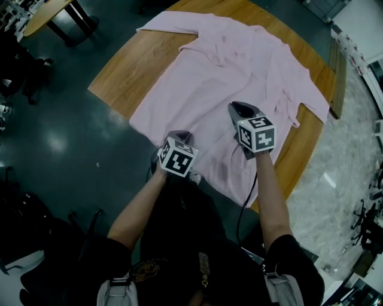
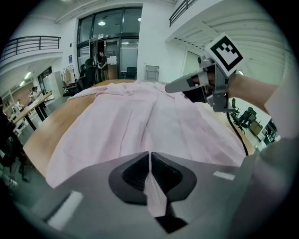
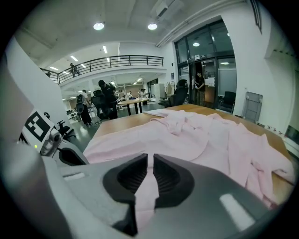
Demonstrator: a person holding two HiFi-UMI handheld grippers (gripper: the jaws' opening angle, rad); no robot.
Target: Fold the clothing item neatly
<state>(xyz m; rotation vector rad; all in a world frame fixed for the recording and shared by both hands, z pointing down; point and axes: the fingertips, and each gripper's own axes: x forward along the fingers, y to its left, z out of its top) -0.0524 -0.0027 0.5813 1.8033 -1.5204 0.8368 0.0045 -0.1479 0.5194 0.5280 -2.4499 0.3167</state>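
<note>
A pale pink shirt point(image 1: 239, 60) lies spread flat on a round wooden table point(image 1: 137, 66), collar at the far side and hem toward me. My left gripper point(image 1: 179, 135) is at the near hem, shut on a fold of the pink cloth point(image 2: 154, 191) that runs between its jaws. My right gripper point(image 1: 233, 106) is further in over the shirt, to the right and held a little higher. It is shut on a strip of the same fabric point(image 3: 147, 186). In the left gripper view the right gripper point(image 2: 174, 87) hovers above the shirt point(image 2: 140, 121).
The table edge point(image 1: 114, 98) drops to dark floor point(image 1: 60, 137) on the left. A second table point(image 1: 48, 12) stands at the far left. A black cable point(image 1: 245, 203) hangs from the right gripper. Office chairs point(image 1: 365, 221) are at the right; people point(image 3: 105, 98) stand in the background.
</note>
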